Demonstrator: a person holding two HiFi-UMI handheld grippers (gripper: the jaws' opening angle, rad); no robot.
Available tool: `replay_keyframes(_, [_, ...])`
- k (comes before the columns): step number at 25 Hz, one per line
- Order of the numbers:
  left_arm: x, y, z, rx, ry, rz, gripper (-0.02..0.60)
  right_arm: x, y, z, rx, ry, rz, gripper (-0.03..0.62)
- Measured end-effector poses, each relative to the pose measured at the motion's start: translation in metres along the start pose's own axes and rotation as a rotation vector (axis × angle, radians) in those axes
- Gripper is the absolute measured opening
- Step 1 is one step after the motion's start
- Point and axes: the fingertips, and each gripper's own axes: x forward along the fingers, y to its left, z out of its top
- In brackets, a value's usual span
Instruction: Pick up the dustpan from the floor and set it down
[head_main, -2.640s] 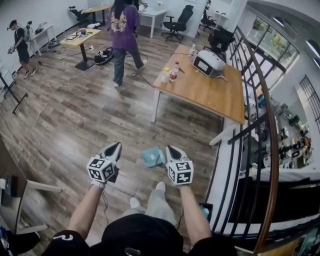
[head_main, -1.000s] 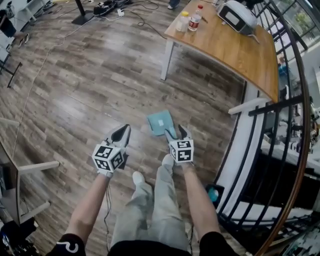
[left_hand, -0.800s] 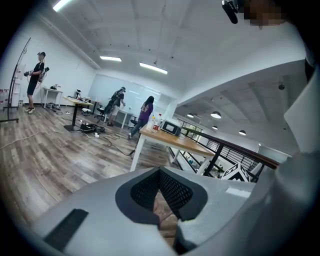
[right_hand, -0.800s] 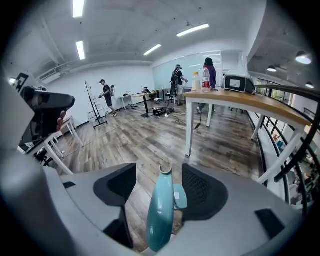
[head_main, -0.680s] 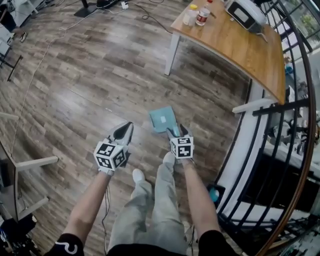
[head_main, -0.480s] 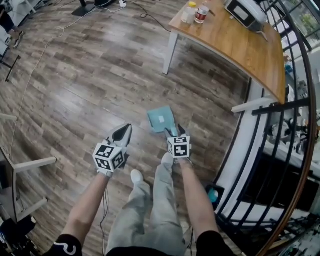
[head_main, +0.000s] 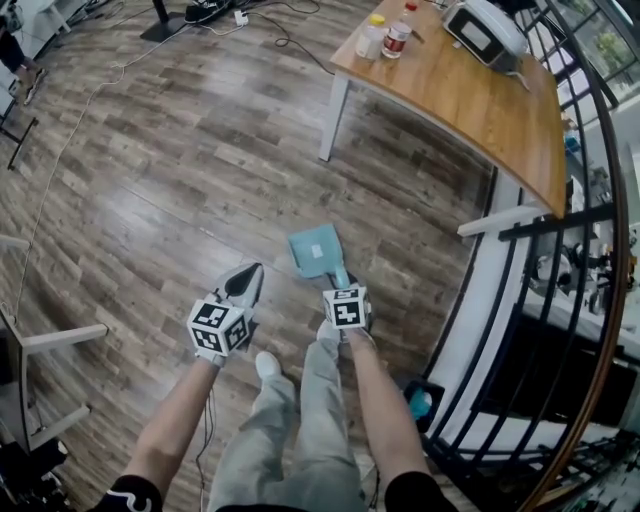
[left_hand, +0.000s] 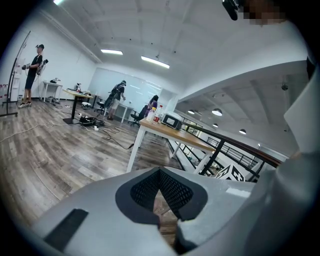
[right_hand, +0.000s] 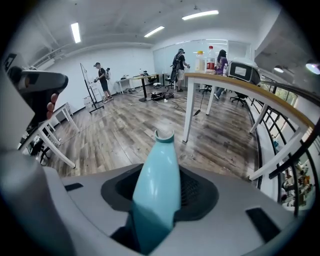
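Two views compared. Head view: hides handle end of dustpan (head_main: 317, 250) under right gripper (head_main: 345, 284); shows pan on floor (head_main: 180, 170). Right gripper view: shows teal handle clamped between jaws just closing. Left of dustpan: left gripper (head_main: 250, 272), clenched, empty.

Black top, pale grey trousers, white shoes

Short black sleeves (head_main: 128, 492), one with a white mark; trousers (head_main: 320, 400) loose; shoes (head_main: 266, 364) plain. Left gripper (head_main: 244, 281) and right gripper (head_main: 343, 283): grey, black mesh pads (left_hand: 172, 192), white cubes (head_main: 218, 326) with black squares; thin cable (head_main: 211, 420) at left.
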Motion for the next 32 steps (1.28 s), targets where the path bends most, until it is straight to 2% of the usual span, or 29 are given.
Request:
replay_keyframes(7, [0.003,0.000,0.002,-0.001,0.001,0.005,-0.005,-0.003,-0.007,0.000,0.022,-0.014,-0.031,0.120])
replay_keyframes(14, [-0.004,0.000,0.009,0.007,-0.004,0.011,-0.005,-0.013,-0.010,-0.009,-0.036,-0.010,-0.073,0.086])
replay_keyframes(25, [-0.011,-0.019,0.033,0.023,-0.022,0.017,-0.005,-0.051,-0.009,0.002,0.010,-0.035,-0.027,0.086])
replay_keyframes(32, [-0.034,-0.036,0.070,0.028,-0.061,0.012,-0.005,-0.098,-0.003,0.034,0.008,-0.079,-0.014,0.086])
